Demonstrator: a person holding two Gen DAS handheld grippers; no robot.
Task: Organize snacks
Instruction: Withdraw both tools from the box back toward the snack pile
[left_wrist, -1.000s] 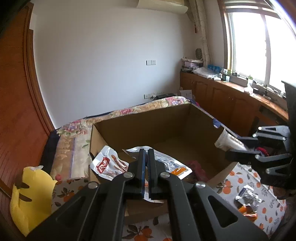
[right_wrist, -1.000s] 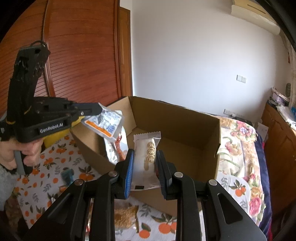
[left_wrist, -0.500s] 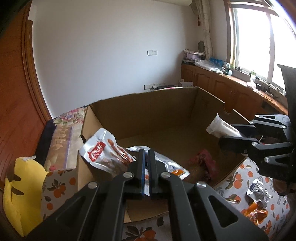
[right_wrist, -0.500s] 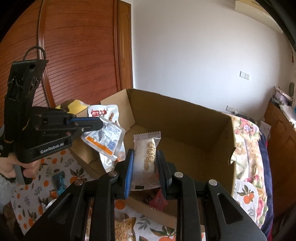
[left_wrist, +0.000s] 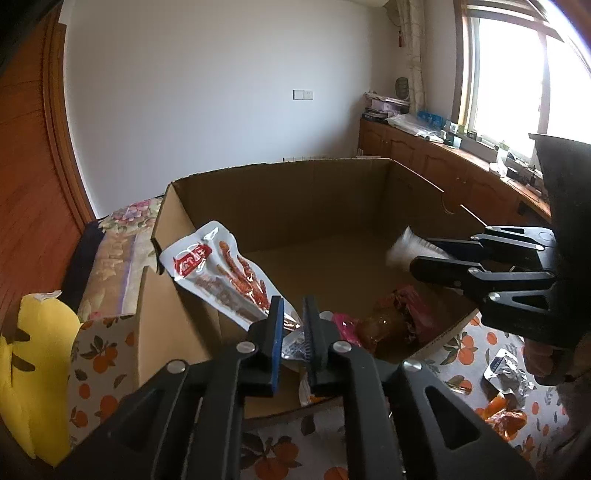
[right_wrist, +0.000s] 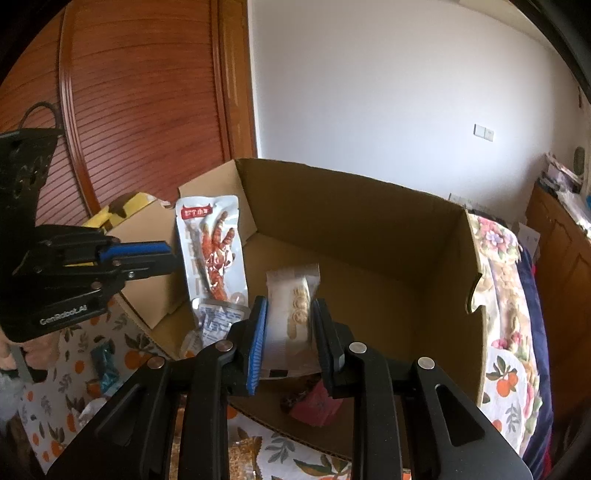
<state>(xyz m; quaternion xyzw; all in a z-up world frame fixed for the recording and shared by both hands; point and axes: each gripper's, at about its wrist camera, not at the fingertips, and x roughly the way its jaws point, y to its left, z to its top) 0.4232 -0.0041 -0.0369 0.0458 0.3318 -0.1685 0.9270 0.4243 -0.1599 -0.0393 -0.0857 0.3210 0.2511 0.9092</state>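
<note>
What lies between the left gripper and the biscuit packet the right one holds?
Right wrist view: the red chicken-feet packet stands between left gripper and biscuit packet.

Window (left_wrist: 517, 74), wooden wardrobe (right_wrist: 140, 110), wall switch (left_wrist: 303, 95)

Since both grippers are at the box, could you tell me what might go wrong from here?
1. The red packet is tilted at the left corner of the box, beside the open left gripper; it may catch on the rim or slide outside.
2. The right gripper pinches the white pack low, near the front wall; dropped here, it could land on that edge.
</note>
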